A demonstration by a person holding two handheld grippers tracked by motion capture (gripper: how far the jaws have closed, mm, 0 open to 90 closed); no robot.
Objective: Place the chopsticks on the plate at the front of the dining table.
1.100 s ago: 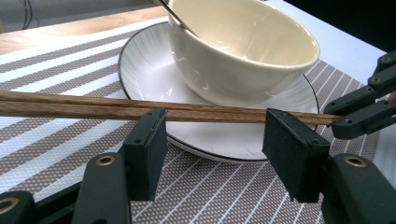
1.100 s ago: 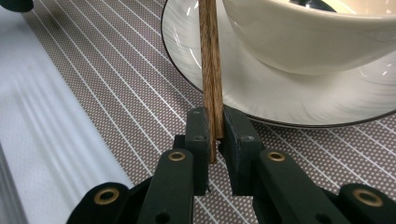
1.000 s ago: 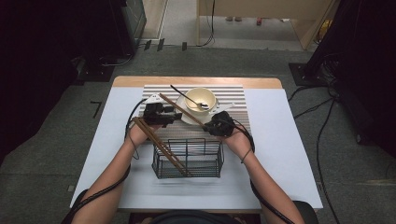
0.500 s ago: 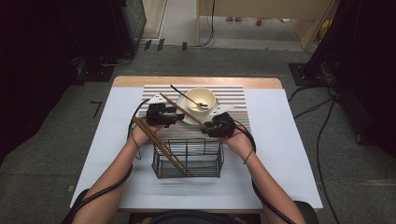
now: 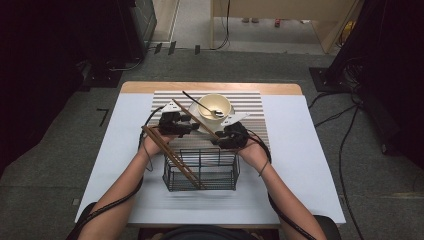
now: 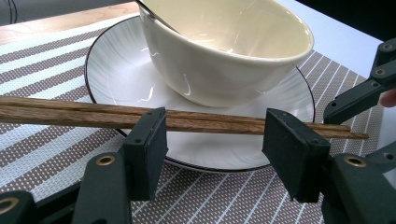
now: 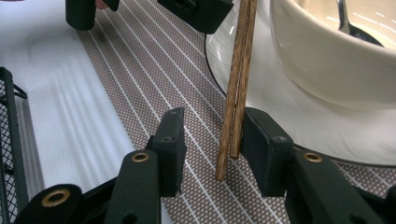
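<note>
The right gripper (image 7: 212, 140) has just been opening its jaws. The tips of one pair of chopsticks (image 7: 236, 93) stand between the jaws, close to the right-hand pad, and a clear gap remains on the other side; the pads do not press on the wood. In the earlier high views this gripper sits in the same place, with no visible shift of the hand.

The left gripper (image 6: 212, 140) holds its jaws wide apart. The same pair of chopsticks (image 6: 93, 114) runs crosswise just beyond its two pads, over the near rim of the white plate (image 6: 116, 70). Whether the pads touch the wood cannot be told. Its position matches the earlier views.

Beyond both grippers, the cream bowl (image 5: 215, 106) stands on the plate with a spoon (image 5: 202, 105) inside, on a striped placemat (image 5: 250, 100).

Nearer the person, a wire basket (image 5: 201, 169) stands on the table, with a second pair of chopsticks (image 5: 170, 155) leaning in it.
</note>
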